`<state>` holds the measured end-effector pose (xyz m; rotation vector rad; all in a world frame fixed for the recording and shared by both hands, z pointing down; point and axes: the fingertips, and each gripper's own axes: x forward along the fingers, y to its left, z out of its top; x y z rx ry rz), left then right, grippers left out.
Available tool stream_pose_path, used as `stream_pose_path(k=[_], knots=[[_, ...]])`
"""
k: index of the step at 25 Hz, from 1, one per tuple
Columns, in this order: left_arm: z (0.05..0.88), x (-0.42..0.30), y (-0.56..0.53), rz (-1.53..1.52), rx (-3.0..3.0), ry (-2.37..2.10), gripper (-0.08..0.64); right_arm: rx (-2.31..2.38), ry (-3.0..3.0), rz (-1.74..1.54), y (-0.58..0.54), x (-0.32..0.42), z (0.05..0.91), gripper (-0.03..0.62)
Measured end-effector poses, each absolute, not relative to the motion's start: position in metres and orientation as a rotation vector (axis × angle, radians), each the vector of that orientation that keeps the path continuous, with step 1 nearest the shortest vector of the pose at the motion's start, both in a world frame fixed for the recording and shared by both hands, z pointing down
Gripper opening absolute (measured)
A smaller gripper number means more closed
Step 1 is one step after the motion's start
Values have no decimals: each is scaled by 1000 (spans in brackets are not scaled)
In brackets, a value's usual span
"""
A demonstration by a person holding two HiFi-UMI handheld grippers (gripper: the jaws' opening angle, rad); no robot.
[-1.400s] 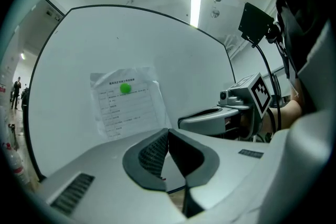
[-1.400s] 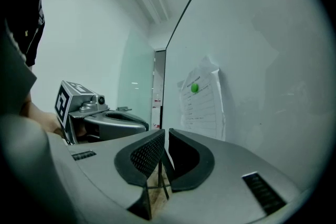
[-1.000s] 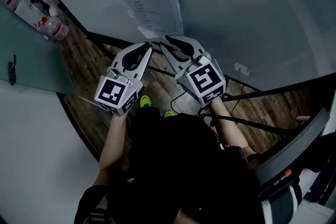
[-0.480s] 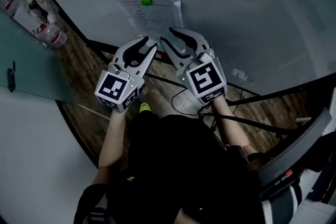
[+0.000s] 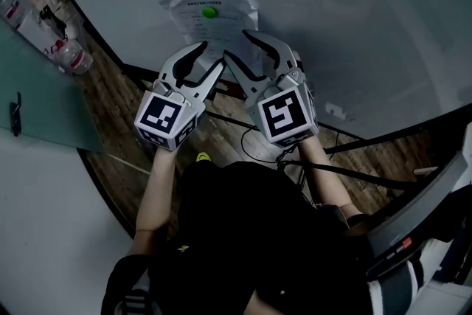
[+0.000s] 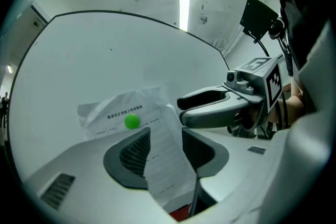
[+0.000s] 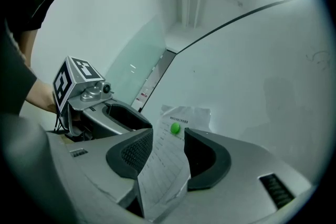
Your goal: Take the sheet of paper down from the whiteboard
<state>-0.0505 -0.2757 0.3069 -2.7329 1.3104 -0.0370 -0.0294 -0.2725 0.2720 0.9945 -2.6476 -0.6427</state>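
My left gripper (image 6: 164,150) and my right gripper (image 7: 168,153) are side by side, nearly touching. The jaws of both have just been opening and now stand well apart. The loose lower half of the creased white sheet of printed paper (image 5: 230,17) runs through each gap, but neither pair of pads presses on it, so I hold nothing. The sheet hangs on the large pale whiteboard (image 5: 346,33) just beyond my fingertips, pinned near its top by a small round green magnet (image 5: 209,12). If I clamp and pull with that magnet on, I expect the paper to tear, or the magnet to skid off and drop. With nothing clamped, lifting the magnet would let the sheet fall. There is a printed heading above ruled rows, too small to read; I see no brand.
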Motion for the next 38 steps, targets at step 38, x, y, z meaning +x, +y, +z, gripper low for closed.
stream_pose_path(k=[38], knots=[[289, -69, -359, -313, -2292, 1479, 226, 1129, -2287, -1007, -320, -18, 223, 230]])
